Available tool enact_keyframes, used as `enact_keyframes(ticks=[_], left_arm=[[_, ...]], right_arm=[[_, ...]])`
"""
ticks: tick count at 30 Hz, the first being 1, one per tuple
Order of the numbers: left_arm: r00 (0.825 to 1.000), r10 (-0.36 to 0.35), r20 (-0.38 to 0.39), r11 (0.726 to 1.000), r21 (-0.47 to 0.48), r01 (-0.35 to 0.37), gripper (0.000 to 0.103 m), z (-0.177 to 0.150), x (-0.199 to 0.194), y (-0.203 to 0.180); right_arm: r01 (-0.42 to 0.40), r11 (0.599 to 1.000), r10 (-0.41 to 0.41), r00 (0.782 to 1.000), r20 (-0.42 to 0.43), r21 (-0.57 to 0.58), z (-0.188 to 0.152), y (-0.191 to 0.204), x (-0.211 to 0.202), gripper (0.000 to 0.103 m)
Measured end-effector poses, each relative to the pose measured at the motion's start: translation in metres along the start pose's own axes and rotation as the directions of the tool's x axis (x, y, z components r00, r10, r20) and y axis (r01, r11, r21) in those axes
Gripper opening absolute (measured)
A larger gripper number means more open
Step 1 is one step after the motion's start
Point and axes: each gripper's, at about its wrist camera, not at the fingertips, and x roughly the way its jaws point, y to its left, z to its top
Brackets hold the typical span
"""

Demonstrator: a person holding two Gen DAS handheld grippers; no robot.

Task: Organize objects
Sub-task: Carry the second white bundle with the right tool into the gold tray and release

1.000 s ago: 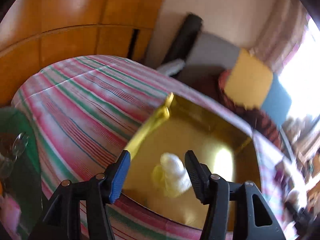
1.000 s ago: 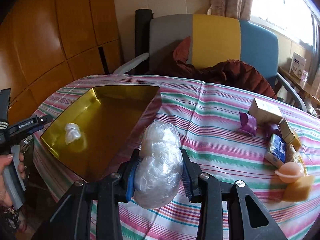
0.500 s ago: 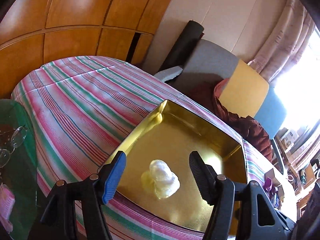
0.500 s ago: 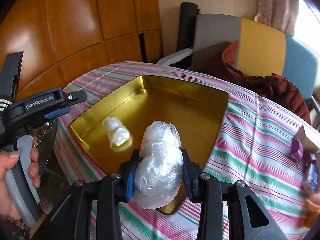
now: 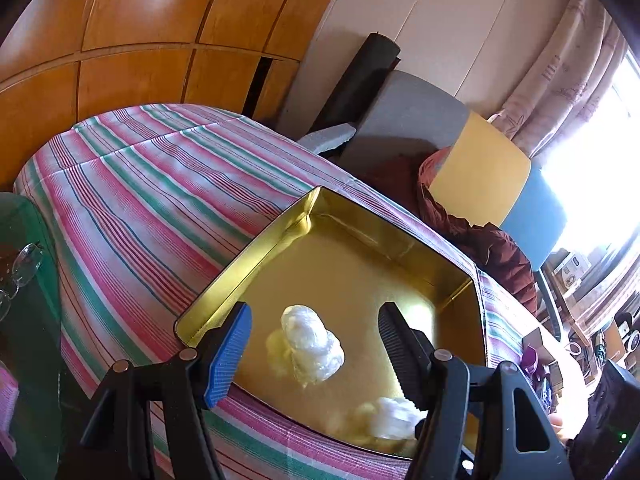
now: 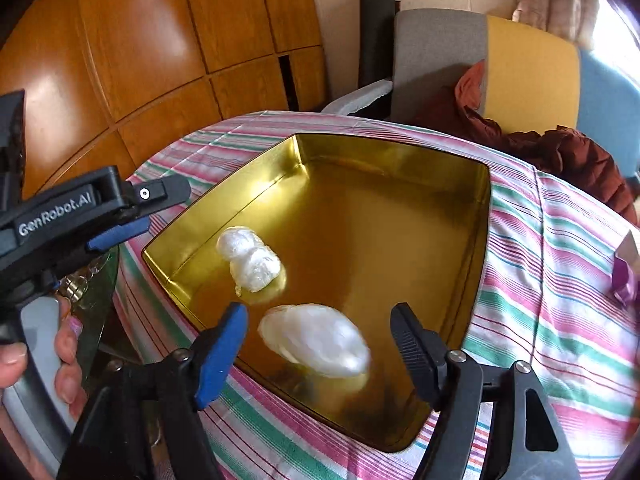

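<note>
A gold tray (image 6: 400, 168) (image 5: 248, 256) sits on the striped tablecloth. A small white plastic-wrapped bundle (image 6: 250, 262) (image 5: 312, 346) lies on the tray floor. A larger clear-wrapped bundle (image 6: 316, 340) (image 5: 394, 424), blurred, is in the tray near its front edge, between my right gripper's fingers but not touched by them. My right gripper (image 6: 320, 344) is open just above the tray's front. My left gripper (image 5: 314, 340) is open and empty over the tray's left front, with the small bundle between its fingers' lines. The left gripper (image 6: 116, 216) also shows in the right wrist view.
A chair (image 6: 500, 64) with a dark red garment (image 6: 560, 148) stands behind the table. Purple wrapping (image 6: 624, 268) lies on the cloth at right. A glass side table with spectacles (image 5: 20, 268) is at far left. Wood panelling (image 5: 140, 40) is behind.
My right gripper opened and let go of the large wrapped bundle, which is now in the tray. Both grippers moved closer over the tray.
</note>
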Motion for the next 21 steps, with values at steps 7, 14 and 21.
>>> enact_keyframes(ticks=[7, 14, 21], left_arm=[[1.0, -0.01, -0.018, 1.0, 0.025, 0.011, 0.067, -0.006, 0.002, -0.009], [0.998, -0.04, -0.053, 0.996, 0.08, 0.044, 0.067, -0.017, 0.005, -0.028], [0.99, -0.093, -0.108, 0.977, 0.181, 0.112, 0.067, -0.035, 0.007, -0.059]], right_arm=[[0.015, 0.999, -0.016, 0.999, 0.035, 0.031, -0.005, -0.011, -0.016, 0.083], [0.039, 0.996, -0.045, 0.996, 0.071, 0.077, -0.007, -0.026, -0.031, 0.091], [0.099, 0.982, -0.112, 0.991, 0.078, 0.163, -0.012, -0.059, -0.046, 0.098]])
